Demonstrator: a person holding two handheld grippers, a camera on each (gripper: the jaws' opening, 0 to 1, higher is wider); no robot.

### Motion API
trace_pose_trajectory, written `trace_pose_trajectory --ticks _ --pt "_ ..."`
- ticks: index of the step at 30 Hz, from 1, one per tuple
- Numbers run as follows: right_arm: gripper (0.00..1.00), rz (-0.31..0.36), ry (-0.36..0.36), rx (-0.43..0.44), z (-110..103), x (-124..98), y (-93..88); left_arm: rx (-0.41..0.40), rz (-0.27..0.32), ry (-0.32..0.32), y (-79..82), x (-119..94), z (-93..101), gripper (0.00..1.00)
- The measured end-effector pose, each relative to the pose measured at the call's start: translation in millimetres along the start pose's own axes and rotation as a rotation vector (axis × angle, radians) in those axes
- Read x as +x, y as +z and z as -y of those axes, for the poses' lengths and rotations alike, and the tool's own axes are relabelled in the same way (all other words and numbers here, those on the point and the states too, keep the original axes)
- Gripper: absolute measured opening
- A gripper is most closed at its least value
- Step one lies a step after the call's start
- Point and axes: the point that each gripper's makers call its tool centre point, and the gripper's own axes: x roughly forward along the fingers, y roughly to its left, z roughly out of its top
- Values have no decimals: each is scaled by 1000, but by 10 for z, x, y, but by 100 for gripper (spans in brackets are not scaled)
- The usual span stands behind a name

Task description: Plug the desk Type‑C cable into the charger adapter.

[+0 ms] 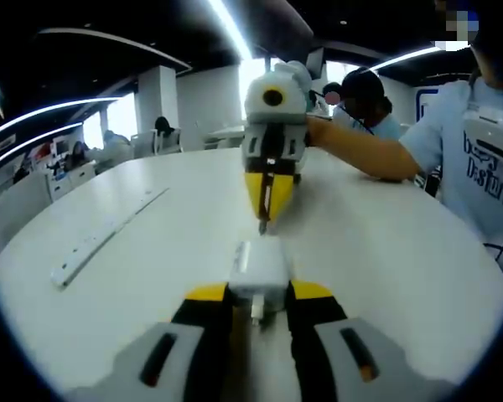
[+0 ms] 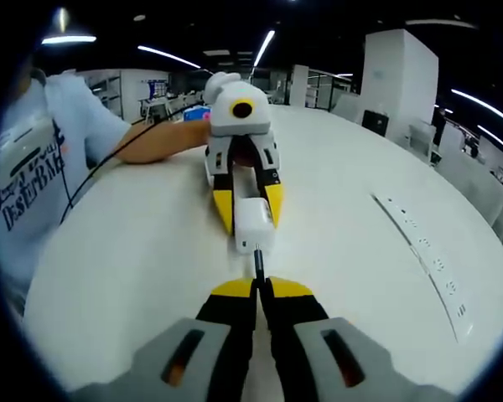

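Clearly left tool (image 1: 258, 295) grips adapter (image 1: 256, 270); right tool (image 2: 259, 289) pinches cable (image 2: 258, 261).

A broad white round table (image 1: 386, 251) fills the foreground, with a long white power strip (image 2: 426, 260) lying flat on it. Overhead, the ceiling is dark, crossed by bright linear light strips (image 1: 230, 29). A thick white column (image 2: 396, 79) stands beyond — farther back are what look like desks and bright windows (image 1: 121, 117).
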Motion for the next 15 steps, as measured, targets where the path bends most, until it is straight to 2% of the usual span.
trace_pose_trajectory --ticks 15 --pt "7 -10 17 -2 -47 24 1 0 0 0 6 -4 -7 27"
